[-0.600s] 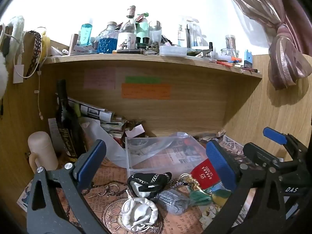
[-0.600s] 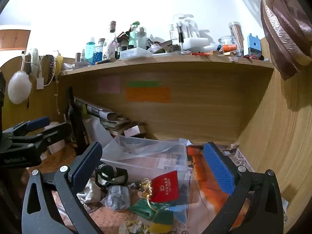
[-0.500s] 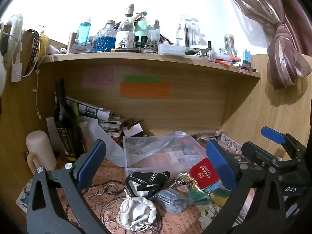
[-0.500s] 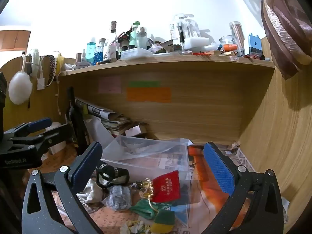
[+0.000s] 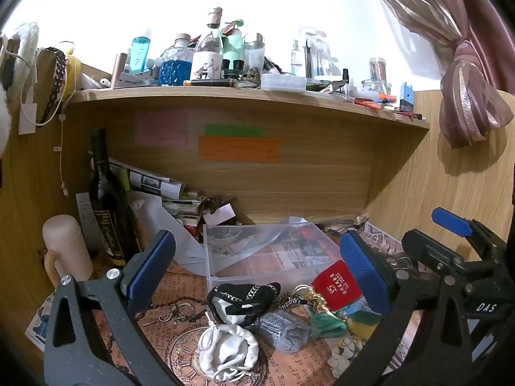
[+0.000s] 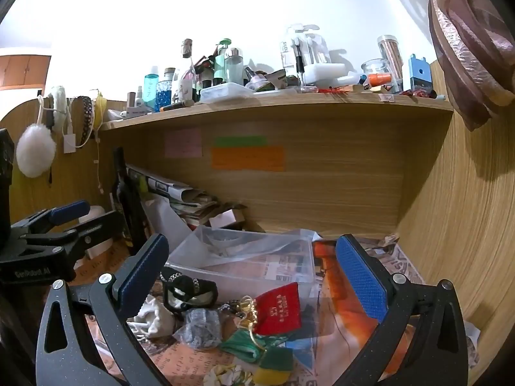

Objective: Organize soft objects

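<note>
Several soft pouches lie on the desk in front of a clear plastic box [image 5: 257,251]: a white drawstring pouch [image 5: 228,350], a black chain-trimmed pouch [image 5: 243,296], a grey pouch [image 5: 283,329], a red pouch [image 5: 336,286] and a green one [image 5: 328,323]. My left gripper [image 5: 257,267] is open and empty above them. My right gripper [image 6: 251,270] is open and empty, over the red pouch [image 6: 281,307], the black pouch [image 6: 188,292] and the box [image 6: 257,263]. The right gripper also shows at the right of the left wrist view [image 5: 450,225].
A dark wine bottle [image 5: 107,202], a beige mug [image 5: 66,247] and stacked papers [image 5: 180,199] stand at the back left. A cluttered shelf [image 5: 244,95] overhangs the desk. Wooden walls close in on both sides. A curtain [image 5: 466,96] hangs at the right.
Both views have shifted only slightly; the left view drifted a little. The pouches and box have not moved and both grippers stay open.
</note>
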`<state>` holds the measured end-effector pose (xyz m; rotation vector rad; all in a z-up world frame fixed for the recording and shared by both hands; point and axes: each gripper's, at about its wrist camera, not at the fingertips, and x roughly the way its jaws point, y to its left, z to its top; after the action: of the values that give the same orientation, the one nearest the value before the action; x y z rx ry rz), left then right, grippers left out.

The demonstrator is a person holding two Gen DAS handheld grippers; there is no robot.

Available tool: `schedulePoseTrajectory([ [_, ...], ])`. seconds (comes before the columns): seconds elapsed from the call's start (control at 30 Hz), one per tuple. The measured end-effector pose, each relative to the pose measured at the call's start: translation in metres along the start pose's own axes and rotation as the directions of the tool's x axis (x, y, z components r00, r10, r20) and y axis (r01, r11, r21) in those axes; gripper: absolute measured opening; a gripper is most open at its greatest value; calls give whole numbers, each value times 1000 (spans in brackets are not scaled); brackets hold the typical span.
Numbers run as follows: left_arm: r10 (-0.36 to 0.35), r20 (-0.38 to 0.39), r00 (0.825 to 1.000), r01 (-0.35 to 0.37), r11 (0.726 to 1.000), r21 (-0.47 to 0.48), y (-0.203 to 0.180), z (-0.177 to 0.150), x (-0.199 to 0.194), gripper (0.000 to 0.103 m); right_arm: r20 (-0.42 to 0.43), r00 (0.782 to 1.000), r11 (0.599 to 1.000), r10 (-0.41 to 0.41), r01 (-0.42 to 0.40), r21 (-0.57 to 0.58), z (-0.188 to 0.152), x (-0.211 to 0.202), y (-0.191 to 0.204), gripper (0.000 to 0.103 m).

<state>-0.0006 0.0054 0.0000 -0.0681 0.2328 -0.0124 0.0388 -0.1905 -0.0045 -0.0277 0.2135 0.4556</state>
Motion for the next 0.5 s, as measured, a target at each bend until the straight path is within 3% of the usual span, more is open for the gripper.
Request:
schedulePoseTrajectory([
  [0.5, 0, 3, 1000, 0, 1000, 3, -3, -1, -1, 103, 8, 1000, 1000, 1, -1, 14, 1, -2, -1, 103],
])
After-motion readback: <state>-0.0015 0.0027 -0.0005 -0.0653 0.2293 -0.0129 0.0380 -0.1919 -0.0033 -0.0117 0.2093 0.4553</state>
